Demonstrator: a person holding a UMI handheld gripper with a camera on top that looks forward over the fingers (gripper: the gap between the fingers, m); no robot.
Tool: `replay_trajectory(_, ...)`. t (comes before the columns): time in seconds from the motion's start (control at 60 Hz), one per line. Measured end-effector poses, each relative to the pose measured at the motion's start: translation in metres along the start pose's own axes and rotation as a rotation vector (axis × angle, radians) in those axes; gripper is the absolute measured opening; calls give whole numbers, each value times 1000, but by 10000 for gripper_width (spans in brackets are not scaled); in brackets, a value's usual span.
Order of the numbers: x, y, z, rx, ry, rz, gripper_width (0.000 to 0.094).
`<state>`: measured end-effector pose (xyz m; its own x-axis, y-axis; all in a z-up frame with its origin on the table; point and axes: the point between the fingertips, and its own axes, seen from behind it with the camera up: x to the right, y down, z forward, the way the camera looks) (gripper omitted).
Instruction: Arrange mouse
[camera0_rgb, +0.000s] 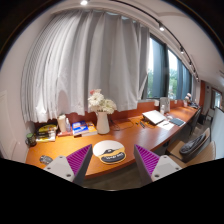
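Observation:
A round pad (108, 153), white at the far half and black with yellow lettering at the near half, lies flat near the front edge of the orange desk (120, 133). It sits between and just ahead of my fingertips. My gripper (113, 165) is open and holds nothing, with one purple pad at each side of the round pad and a gap on both sides. A small dark object (46, 159), possibly the mouse, lies on the desk to the left of the left finger (78, 161).
A white vase of flowers (102, 117) stands mid-desk before the white curtains (85, 60). Books and small items (55, 129) lie at the left. An open laptop (155, 117) and a dark chair (194, 145) are at the right, by the windows.

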<state>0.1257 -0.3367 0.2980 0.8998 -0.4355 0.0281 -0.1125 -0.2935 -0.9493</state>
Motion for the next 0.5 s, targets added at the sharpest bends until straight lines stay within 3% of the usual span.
replay_trajectory(0.217,-34,72,23,-101,-38,-59,828)
replay_trajectory(0.5,-147,182,51,-290,-195,-112,830)
